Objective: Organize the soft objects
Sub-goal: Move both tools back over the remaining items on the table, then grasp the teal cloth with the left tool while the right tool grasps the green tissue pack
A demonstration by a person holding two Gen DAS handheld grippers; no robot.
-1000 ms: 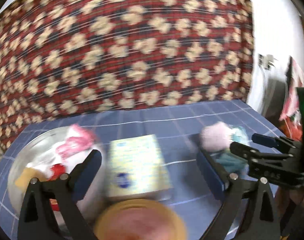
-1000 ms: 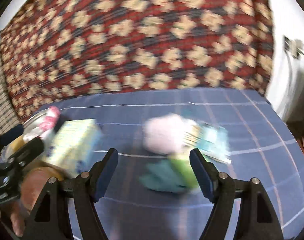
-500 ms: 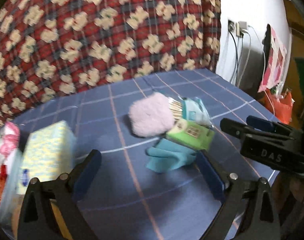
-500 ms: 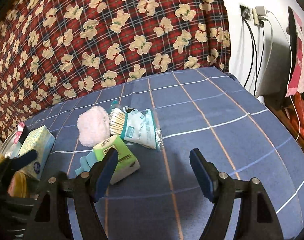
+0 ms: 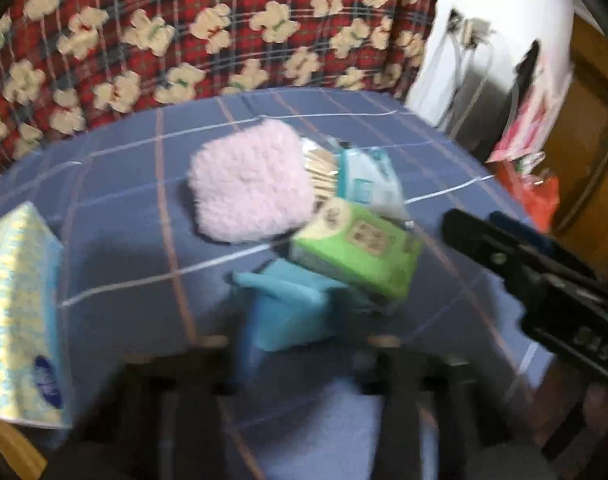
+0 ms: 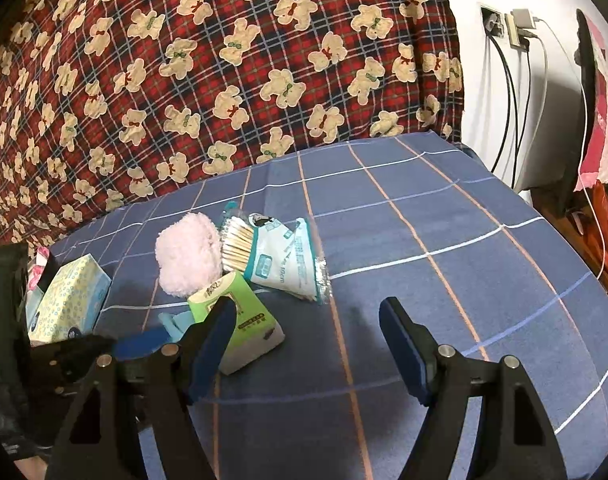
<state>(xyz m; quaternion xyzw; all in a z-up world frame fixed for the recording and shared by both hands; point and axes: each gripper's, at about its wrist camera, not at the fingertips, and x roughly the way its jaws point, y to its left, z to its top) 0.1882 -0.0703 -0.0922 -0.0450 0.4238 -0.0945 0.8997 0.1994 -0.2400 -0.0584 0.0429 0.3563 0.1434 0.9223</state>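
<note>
A small pile lies on the blue checked cloth: a fluffy pink pad (image 5: 249, 184) (image 6: 187, 258), a green tissue pack (image 5: 356, 250) (image 6: 239, 320), a folded teal cloth (image 5: 291, 306) (image 6: 175, 322) and a clear bag of cotton swabs (image 5: 364, 182) (image 6: 275, 256). My left gripper (image 5: 299, 344) is blurred, its jaws either side of the teal cloth, closing in on it. My right gripper (image 6: 306, 344) is open and empty, above bare cloth just right of the pile.
A yellow-and-blue tissue box (image 5: 17, 320) (image 6: 69, 298) stands at the left. A teddy-bear plaid blanket (image 6: 223, 60) rises behind. The table's right edge (image 6: 564, 248) drops off near wall cables and a red bag.
Both views have swung right, from the bowl and tissue box to the pile. My left gripper has moved in close on the teal cloth and its jaws have narrowed.
</note>
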